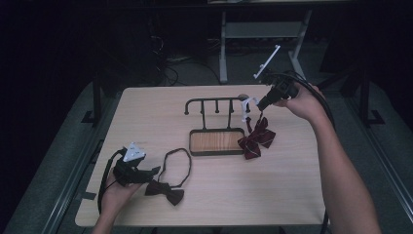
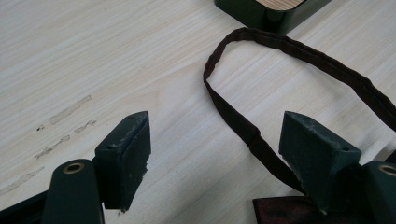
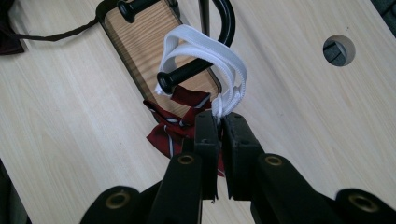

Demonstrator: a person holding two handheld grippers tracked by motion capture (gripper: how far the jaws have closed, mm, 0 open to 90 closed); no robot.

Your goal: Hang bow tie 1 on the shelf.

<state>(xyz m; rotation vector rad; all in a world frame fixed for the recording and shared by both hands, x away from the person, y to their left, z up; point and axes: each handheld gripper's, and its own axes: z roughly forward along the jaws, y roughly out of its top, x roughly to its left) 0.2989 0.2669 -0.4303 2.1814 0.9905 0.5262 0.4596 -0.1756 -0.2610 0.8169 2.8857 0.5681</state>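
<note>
A black hook rack [image 1: 214, 103] stands on a wood-topped base [image 1: 216, 141] at mid-table. A white elastic strap [image 3: 205, 51] loops over the rack's end peg [image 3: 187, 77], and a red striped bow tie [image 1: 256, 139] hangs from it beside the base. My right gripper [image 3: 219, 123] is shut on the white strap just above the red bow tie [image 3: 173, 126]. A dark brown bow tie [image 1: 165, 191] lies near the front left, its strap loop [image 2: 243, 126] running between the jaws of my open left gripper [image 2: 217, 140], which rests low over the table [image 1: 153, 171].
The wooden base's corner [image 2: 266, 11] sits just beyond the strap loop. A round hole [image 3: 338, 49] pierces the tabletop behind the rack. A white stand [image 1: 265, 61] and table legs are past the far edge. Bare tabletop [image 1: 272, 190] lies at the front right.
</note>
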